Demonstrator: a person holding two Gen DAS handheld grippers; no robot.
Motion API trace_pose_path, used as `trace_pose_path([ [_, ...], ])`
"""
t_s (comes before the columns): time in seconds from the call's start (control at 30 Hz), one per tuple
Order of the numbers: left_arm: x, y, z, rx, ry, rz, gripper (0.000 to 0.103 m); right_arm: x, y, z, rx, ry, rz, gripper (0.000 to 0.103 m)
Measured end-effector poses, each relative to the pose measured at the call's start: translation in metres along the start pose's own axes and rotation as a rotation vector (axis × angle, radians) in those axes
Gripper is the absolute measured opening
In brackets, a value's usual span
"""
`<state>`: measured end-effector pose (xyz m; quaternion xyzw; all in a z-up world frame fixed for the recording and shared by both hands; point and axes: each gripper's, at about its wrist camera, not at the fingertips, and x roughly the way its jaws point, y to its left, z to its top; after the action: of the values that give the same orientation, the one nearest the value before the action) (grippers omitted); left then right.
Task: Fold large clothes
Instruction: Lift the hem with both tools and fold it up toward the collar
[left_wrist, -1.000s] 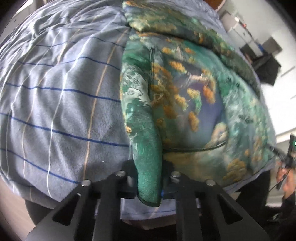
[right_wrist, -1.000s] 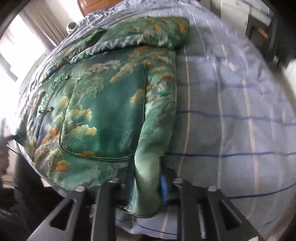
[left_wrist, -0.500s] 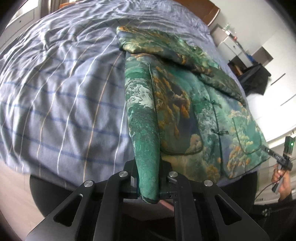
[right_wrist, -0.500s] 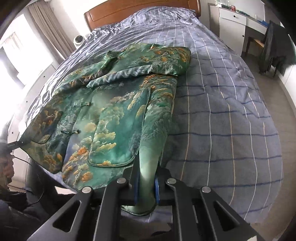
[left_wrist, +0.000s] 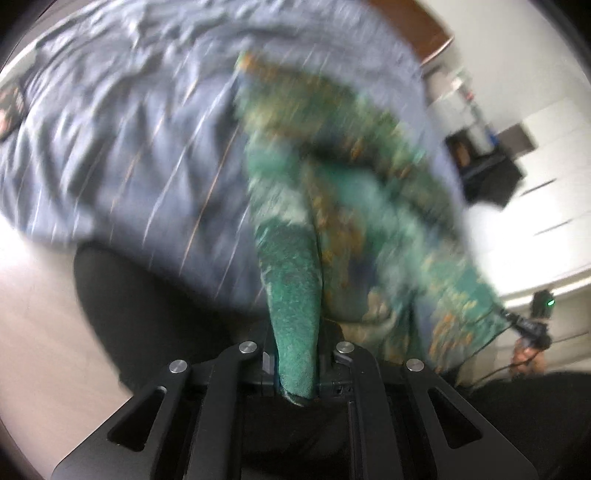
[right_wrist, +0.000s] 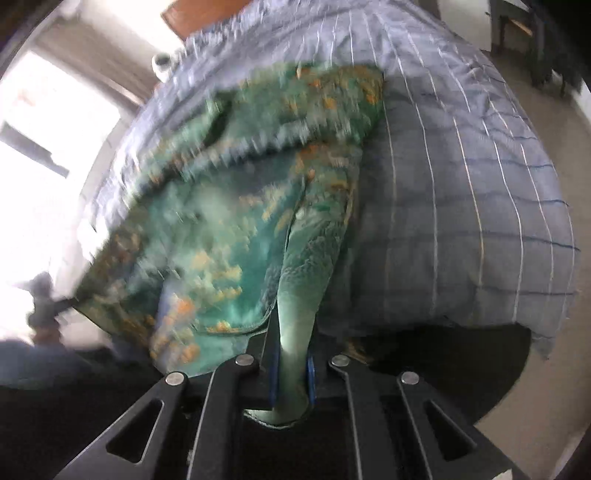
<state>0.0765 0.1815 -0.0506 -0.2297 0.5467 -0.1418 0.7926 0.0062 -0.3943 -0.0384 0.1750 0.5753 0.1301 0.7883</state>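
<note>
A large green jacket (left_wrist: 351, 192) with an orange and teal landscape print lies on the bed, its hem end lifted off the near edge. My left gripper (left_wrist: 295, 369) is shut on the jacket's left hem corner. My right gripper (right_wrist: 291, 373) is shut on the right hem corner of the jacket (right_wrist: 229, 229). The cloth stretches from both grippers up toward the collar at the far end. Both views are motion-blurred. The other gripper shows faintly at the right edge of the left wrist view (left_wrist: 532, 325).
The bed has a blue-grey striped duvet (right_wrist: 461, 192) and a wooden headboard (left_wrist: 424, 26). A dark bed base (right_wrist: 443, 354) shows below the duvet edge. A white cabinet and a dark chair (left_wrist: 491, 177) stand to the right. A bright window (right_wrist: 48, 147) is to the left.
Both grippers have pulled back and risen from the bed's near edge, lifting the jacket's hem end off the duvet. The views are now blurred from fast motion.
</note>
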Motion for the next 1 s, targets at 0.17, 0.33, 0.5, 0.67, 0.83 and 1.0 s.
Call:
trace_pose_path([
  [0.17, 0.002, -0.025, 0.102, 0.036, -0.189, -0.100, 0.009, -0.016, 0.000, 0.079, 0.023, -0.192, 0.144, 0.010],
  [0.33, 0.052, -0.043, 0.185, 0.090, -0.244, -0.020, 0.009, 0.020, -0.011, 0.184, 0.021, -0.266, 0.118, 0.010],
  [0.5, 0.129, -0.027, 0.236, 0.043, -0.222, 0.074, 0.024, 0.089, -0.058, 0.250, 0.140, -0.229, 0.109, 0.010],
  [0.67, 0.135, 0.001, 0.235, -0.042, -0.185, 0.055, 0.076, 0.151, -0.109, 0.264, 0.408, -0.158, 0.244, 0.015],
  [0.83, 0.096, 0.009, 0.220, 0.008, -0.250, -0.034, 0.098, 0.139, -0.107, 0.260, 0.410, -0.221, 0.373, 0.069],
  [1.0, 0.129, 0.000, 0.212, 0.150, -0.142, 0.067, 0.098, 0.110, -0.078, 0.261, 0.247, -0.287, 0.244, 0.092],
])
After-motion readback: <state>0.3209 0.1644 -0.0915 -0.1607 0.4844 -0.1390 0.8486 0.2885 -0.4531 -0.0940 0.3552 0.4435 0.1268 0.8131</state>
